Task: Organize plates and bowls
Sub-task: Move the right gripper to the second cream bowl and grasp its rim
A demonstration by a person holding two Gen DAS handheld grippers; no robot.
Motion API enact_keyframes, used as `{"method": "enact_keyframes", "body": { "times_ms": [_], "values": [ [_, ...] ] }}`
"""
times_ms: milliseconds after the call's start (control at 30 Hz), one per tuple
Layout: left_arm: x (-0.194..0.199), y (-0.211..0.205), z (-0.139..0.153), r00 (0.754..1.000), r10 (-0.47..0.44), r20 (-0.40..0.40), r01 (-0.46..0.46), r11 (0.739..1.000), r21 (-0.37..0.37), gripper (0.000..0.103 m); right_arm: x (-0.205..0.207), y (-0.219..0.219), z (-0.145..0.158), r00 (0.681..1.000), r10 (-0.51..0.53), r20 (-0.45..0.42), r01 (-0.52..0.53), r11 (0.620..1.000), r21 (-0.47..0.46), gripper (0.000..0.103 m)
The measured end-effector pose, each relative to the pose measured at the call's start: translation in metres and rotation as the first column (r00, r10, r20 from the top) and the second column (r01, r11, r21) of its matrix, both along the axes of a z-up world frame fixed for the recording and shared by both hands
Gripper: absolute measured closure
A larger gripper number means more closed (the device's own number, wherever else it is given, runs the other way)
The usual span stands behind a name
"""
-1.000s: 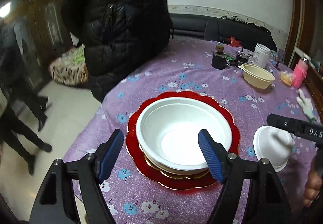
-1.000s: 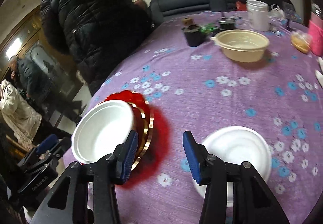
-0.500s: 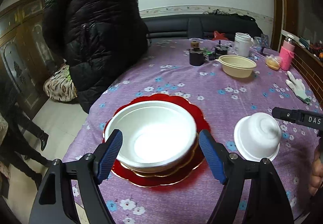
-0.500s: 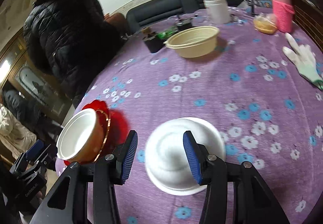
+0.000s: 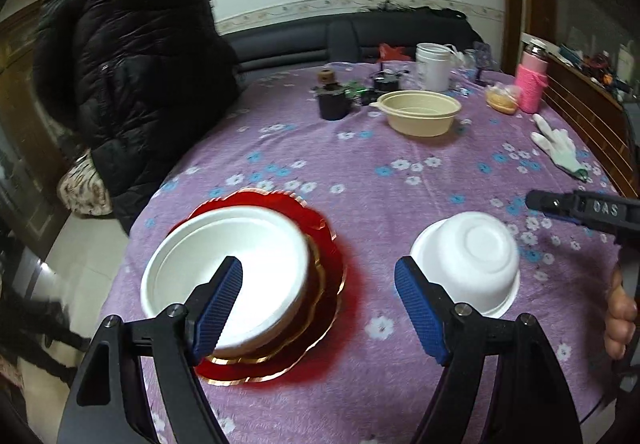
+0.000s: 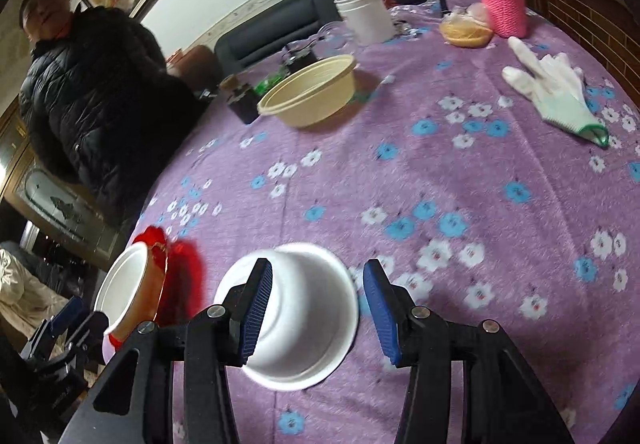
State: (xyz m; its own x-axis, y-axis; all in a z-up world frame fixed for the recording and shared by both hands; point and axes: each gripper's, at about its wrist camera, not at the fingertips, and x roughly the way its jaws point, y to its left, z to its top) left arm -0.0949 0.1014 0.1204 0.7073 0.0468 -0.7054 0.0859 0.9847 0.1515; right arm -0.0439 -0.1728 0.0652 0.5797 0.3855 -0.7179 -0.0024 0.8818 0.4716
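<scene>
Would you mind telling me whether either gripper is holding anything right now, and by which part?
Nothing is held. The left gripper hangs open above the table, and the right gripper is open around the upside-down white bowl, its fingers not closed on it.

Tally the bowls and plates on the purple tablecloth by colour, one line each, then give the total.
White bowls: 2, one upright on the stack, one upside down
Beige bowl: 1
Red plate: 1
Gold-rimmed plates between the white bowl and the red plate: cannot tell how many, at least 1
Total: at least 5
</scene>
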Motion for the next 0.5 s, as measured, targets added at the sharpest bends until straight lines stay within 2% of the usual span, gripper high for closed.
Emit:
{"method": "enact_keyframes", "body": {
  "times_ms": [200, 367, 500],
  "values": [
    [0.020, -0.016, 0.018, 0.998, -0.008, 0.064, 0.004, 0.998, 0.067, 0.021, 0.039, -0.023, 0.013, 0.998, -0.063, 0.016, 0.063, 0.998, 0.010, 0.050],
    [0.032, -0.021, 0.012, 0.999, -0.020, 0.032, 0.018, 0.998, 0.063, 0.021, 0.090, -0.038, 0.012, 0.993, -0.118, -0.008, 0.119, 0.990, 0.080, 0.046],
    [0.040, -0.018, 0.006, 1.000, -0.012, -0.003, 0.012, 0.999, 0.048, 0.021, 0.140, -0.041, -0.002, 0.984, -0.171, -0.055, 0.176, 0.977, 0.118, 0.044]
  ]
}}
